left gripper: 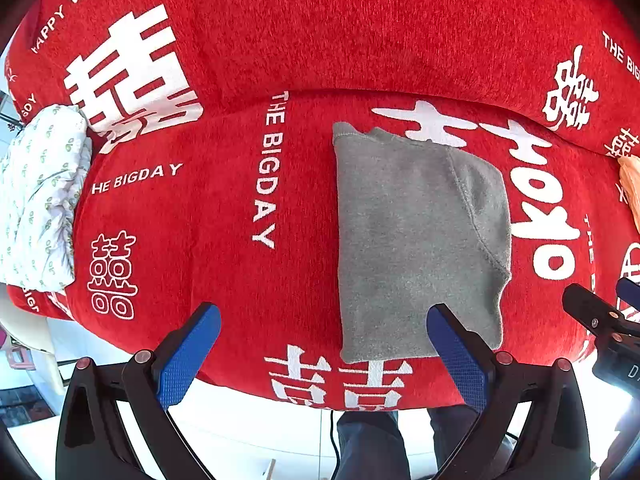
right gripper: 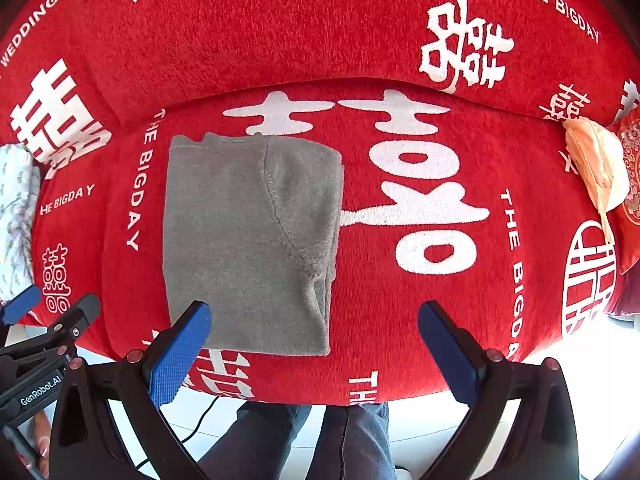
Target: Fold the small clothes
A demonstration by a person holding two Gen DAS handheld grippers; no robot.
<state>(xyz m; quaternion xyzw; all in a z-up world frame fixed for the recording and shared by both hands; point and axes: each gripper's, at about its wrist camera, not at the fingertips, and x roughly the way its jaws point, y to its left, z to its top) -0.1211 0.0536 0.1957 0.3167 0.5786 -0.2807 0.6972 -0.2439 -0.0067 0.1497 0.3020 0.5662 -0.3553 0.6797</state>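
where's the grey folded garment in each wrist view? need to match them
Left wrist: grey garment lies right of centre, its near edge behind the right finger of the left tongs.
Right wrist: grey garment lies left of centre.
Shared landmark: vertical "THE BIGDAY" lettering just left of it.

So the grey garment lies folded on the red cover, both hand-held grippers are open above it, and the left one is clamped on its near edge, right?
Not quite. The left hand-held gripper is not clamped on anything: the left wrist view shows its jaws wide apart, holding nothing. The rest holds: the grey garment lies folded on the red cover, and the right hand-held gripper is open too.
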